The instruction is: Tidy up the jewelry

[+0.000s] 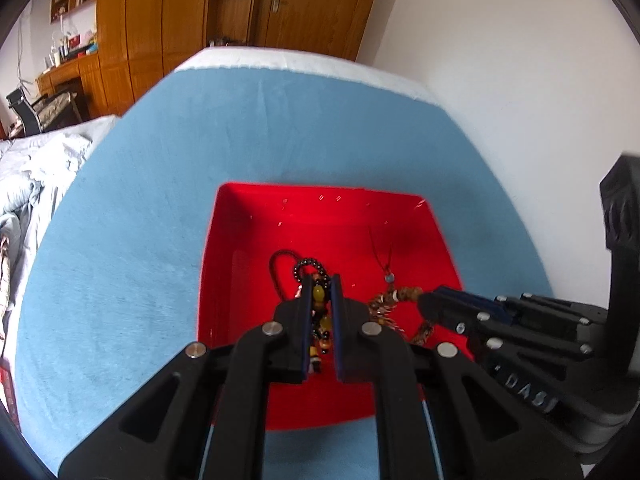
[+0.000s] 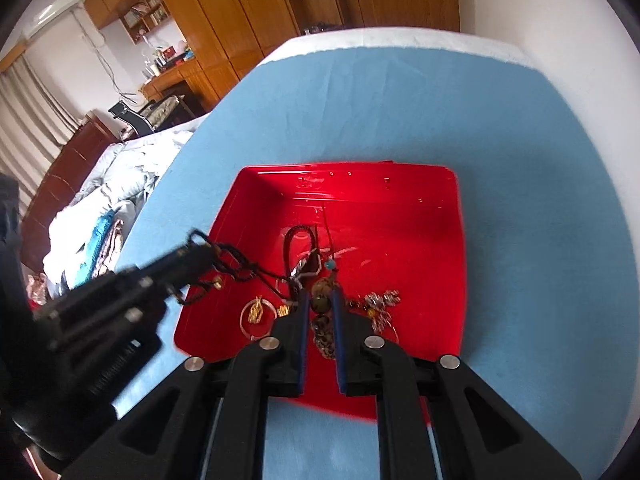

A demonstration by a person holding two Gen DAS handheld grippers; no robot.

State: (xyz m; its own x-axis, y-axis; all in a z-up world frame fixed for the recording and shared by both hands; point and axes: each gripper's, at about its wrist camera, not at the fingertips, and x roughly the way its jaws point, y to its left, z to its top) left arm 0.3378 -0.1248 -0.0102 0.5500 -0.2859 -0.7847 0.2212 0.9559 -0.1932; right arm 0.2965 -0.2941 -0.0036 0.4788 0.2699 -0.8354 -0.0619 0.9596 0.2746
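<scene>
Left gripper (image 1: 321, 280), lower centre of its own view: my jaws clamped on yellow-and-black bead strand (image 1: 319, 320), long axis running straight up frame between pads. Right gripper (image 2: 320, 294), same spot in its view: jaws pinching brown bead strand (image 2: 323, 322), also lengthwise along fingers. Beyond both, red tray (image 2: 424, 216) on blue cloth (image 1: 280, 128), holding gold earrings (image 2: 256, 312), silver charm cluster (image 2: 380, 302), black cord loop (image 2: 298, 240). Wooden wardrobe (image 1: 224, 4) at top.
</scene>
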